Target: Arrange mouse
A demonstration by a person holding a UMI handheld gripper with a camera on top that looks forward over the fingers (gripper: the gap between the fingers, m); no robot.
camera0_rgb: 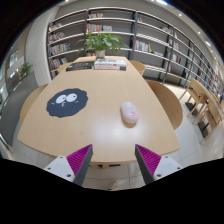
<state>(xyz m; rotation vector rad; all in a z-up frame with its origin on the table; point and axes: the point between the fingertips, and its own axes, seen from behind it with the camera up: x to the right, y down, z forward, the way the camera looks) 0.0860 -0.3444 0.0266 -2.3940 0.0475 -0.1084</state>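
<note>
The gripper (113,160) sits at the bottom centre of the frame, fingers spread wide apart with nothing between them; the left pad (79,157) and the right pad (149,158) show magenta on their inner faces, both hanging over the near edge of the table (95,125). The mouse (129,113), pale pinkish-white, lies on the bare wood right of the frame's centre, well beyond the fingers and a little nearer the right one; it touches neither. The mat (67,102), a dark round one with a white figure on it, lies left of centre, apart from the mouse. At the table's far end, in the upper middle of the frame, stand a plant (100,42) and some books (110,65) beneath it. Shelves (150,40) filled with books run across the upper part of the frame; a chair (170,100) stands off the table's right side.
</note>
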